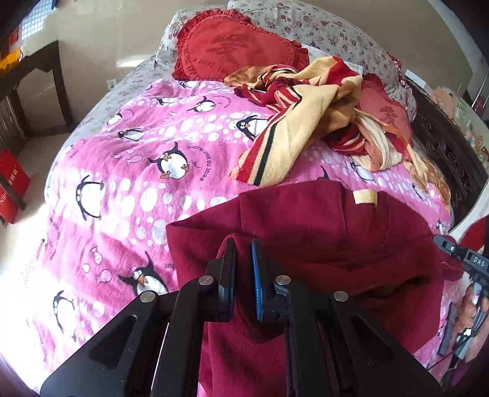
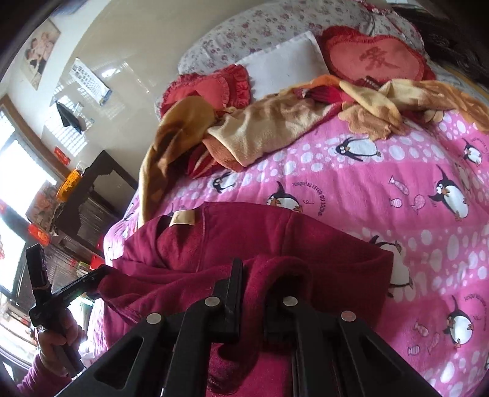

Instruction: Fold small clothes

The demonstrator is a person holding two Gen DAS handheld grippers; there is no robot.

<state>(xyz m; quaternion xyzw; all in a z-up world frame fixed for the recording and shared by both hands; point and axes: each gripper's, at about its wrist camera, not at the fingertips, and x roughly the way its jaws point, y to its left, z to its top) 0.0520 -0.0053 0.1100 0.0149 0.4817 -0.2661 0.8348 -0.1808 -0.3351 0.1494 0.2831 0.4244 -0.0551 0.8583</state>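
Dark red garment (image 1: 321, 244) is lying on the pink penguin blanket (image 1: 128, 171) covering the bed, tan label (image 1: 363, 197) showing at its far edge. Left gripper (image 1: 243, 253) is pinching a raised fold of the garment between its fingers. Right gripper (image 2: 259, 274) is clamping another bunched fold, cloth draping over one finger. Crumpled yellow-and-red cloth (image 1: 305, 122) is lying beyond, near the red heart cushion (image 1: 235, 45).

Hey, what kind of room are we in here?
Most likely a home bedroom: a bed under a pink penguin blanket, a red heart-shaped cushion by floral pillows, and a dark wooden side table against the wall.
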